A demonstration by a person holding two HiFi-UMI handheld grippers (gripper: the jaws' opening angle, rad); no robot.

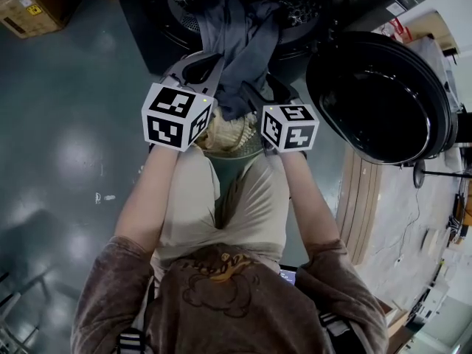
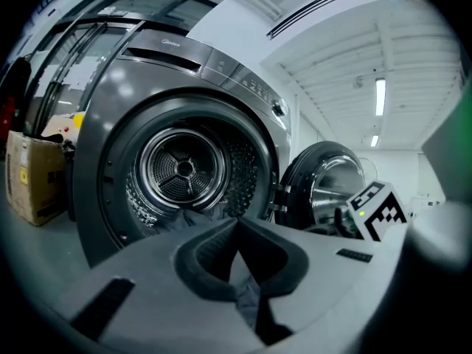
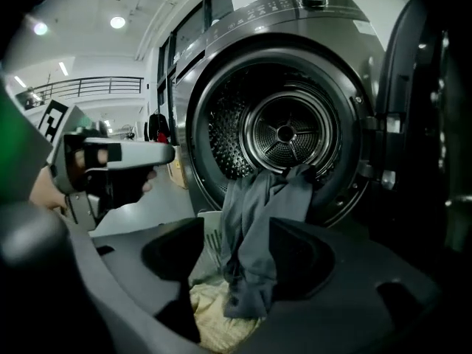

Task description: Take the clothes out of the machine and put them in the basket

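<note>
- Grey-green floor (image 1: 66, 124) with a dull shine lies under you, and a cardboard box (image 1: 29, 6) sits on it to the left of the machine.
- You stand facing a dark front-loading washing machine (image 2: 221, 72); its round door (image 1: 376, 94) is swung wide open to your right.
- From the head view, your two arms reach forward side by side, and the marker cubes (image 1: 177, 116) on the grippers are level with each other.
- A grey garment (image 1: 243, 43) hangs half out of the drum (image 3: 284, 133). Its upper part is still draped over the lip of the opening, and its lower end trails down between your two grippers.
- The basket (image 3: 212, 234), pale with a slotted wall, stands just in front of the machine, below the opening.
- Cream clothes (image 3: 214, 316) already lie in the basket, and the garment's loose end hangs down to them.
- Your right gripper (image 3: 237, 223) has its jaws well apart. The grey garment hangs in the gap between them, but neither pad presses on it.
- Your left gripper (image 2: 236, 223) has its jaws brought together at the tips, and a fold of the same grey cloth is caught in the narrow slit behind them.
- That left gripper points almost level at the drum mouth, just left of where the garment spills out.
</note>
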